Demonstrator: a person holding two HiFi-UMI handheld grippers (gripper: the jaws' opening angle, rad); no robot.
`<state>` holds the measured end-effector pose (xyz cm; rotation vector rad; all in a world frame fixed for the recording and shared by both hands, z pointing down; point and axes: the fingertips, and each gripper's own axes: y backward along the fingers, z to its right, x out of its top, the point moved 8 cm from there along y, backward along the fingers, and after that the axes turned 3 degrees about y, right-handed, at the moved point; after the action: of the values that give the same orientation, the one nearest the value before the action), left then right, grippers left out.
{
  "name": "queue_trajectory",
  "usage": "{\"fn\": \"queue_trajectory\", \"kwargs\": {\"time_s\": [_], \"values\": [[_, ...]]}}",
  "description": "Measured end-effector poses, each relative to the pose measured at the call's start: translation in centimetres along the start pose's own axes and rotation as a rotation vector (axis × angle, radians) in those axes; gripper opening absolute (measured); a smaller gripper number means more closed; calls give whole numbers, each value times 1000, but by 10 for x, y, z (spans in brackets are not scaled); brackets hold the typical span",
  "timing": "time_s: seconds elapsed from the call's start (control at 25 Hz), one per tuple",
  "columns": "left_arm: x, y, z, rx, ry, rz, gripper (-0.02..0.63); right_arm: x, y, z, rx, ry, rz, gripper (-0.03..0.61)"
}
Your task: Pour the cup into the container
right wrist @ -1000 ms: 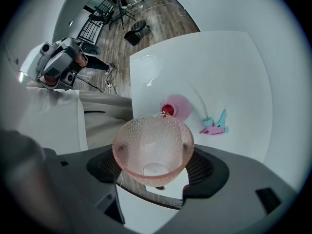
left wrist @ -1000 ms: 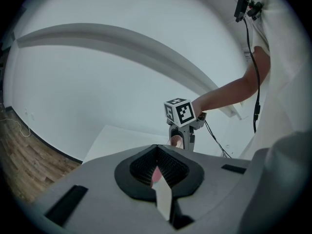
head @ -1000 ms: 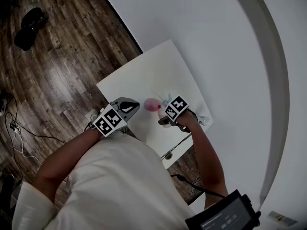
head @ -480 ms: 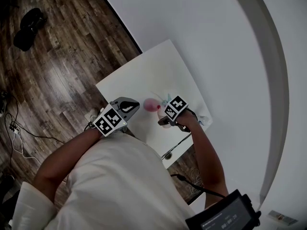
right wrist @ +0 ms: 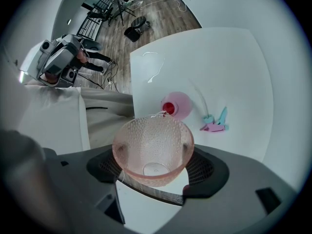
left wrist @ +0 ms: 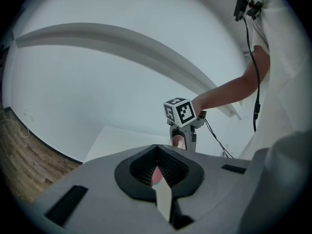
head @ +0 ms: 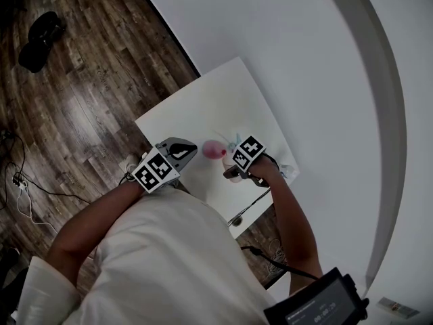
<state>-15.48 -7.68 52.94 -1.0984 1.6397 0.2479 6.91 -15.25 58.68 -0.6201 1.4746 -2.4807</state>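
**Pour looks done, cup empty**

R gripper [right wrist: 154, 168] pinches the pink cup [right wrist: 153, 147], tipped w/ its rim just above the pink container [right wrist: 176, 105] on the white table [right wrist: 219, 62]. Cup interior looks bare; red contents sit in the container. L gripper [left wrist: 157, 172] is pressed shut, holding nothing. Prob. left: set cup down.

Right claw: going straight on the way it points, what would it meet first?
Probably the round pink container on the white table, just beyond the dimpled translucent pink cup the right claw grips; depth is unclear.
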Motion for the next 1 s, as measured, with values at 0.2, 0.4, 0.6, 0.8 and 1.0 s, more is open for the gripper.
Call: {"fn": "queue_trajectory", "kwargs": {"time_s": [0.2, 0.4, 0.6, 0.8, 1.0], "values": [[0, 0, -1, 0, 2, 2, 11, 1, 1, 0, 2, 2, -9, 371], [-1, 0, -3, -1, 4, 2, 11, 2, 2, 0, 3, 0, -19, 372], [-1, 0, -4, -5, 6, 1, 11, 3, 3, -2, 11, 6, -29, 372], [-2, -1, -4, -6, 7, 3, 11, 3, 2, -4, 15, 7, -36, 373], [-2, -1, -5, -6, 7, 2, 11, 3, 3, -3, 18, 3, -46, 372]]}}
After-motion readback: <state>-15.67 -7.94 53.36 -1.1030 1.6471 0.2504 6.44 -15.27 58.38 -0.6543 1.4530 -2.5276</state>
